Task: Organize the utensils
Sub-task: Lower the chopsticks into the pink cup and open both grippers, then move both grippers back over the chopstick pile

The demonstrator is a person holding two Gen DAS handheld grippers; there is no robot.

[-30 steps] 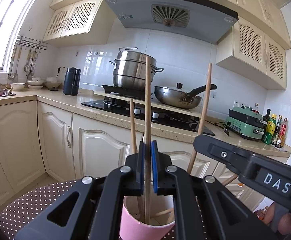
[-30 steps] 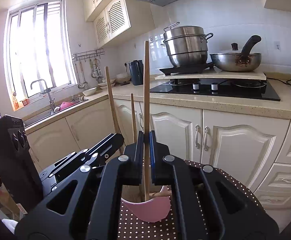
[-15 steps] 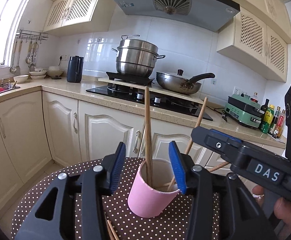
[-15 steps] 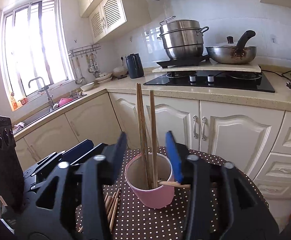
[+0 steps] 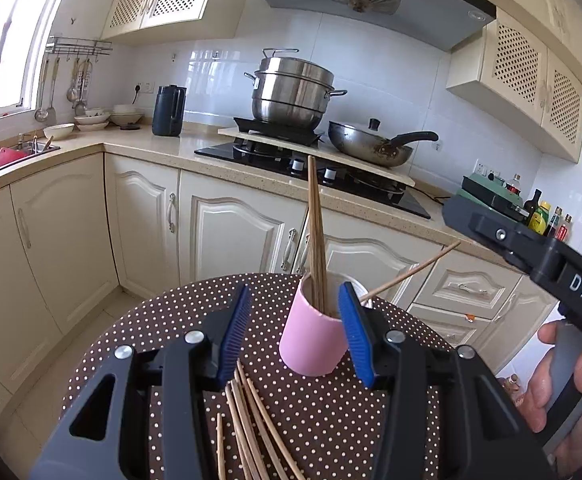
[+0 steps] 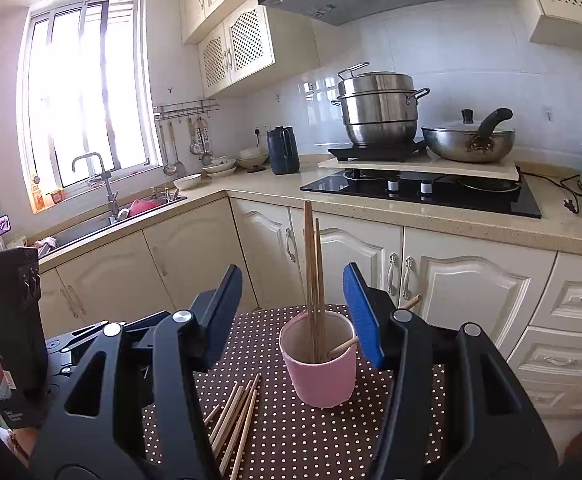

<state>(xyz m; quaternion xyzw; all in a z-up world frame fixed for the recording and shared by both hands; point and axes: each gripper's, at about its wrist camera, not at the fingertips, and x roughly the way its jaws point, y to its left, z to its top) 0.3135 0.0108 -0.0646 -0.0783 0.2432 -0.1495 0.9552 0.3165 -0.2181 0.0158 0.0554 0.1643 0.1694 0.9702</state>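
Observation:
A pink cup (image 5: 314, 342) stands on a round table with a brown dotted cloth (image 5: 151, 320). Several wooden chopsticks (image 5: 316, 240) stand in it; one leans out to the right. Several loose chopsticks (image 5: 251, 432) lie on the cloth in front of the cup. My left gripper (image 5: 297, 332) is open and empty, its jaws either side of the cup and a little short of it. In the right wrist view the cup (image 6: 320, 364) holds the chopsticks (image 6: 313, 280), loose chopsticks (image 6: 235, 420) lie to its left, and my right gripper (image 6: 303, 312) is open and empty.
The right gripper's body (image 5: 539, 256) shows at the right of the left wrist view; the left gripper's body (image 6: 15, 320) shows at the left of the right wrist view. Beyond the table stand cream cabinets (image 5: 227, 236), a hob with a steamer pot (image 5: 295, 96) and a wok (image 5: 371, 148).
Both grippers opened and let go of the chopsticks they held, which now stand in the cup. Both then pulled back and up from the cup.

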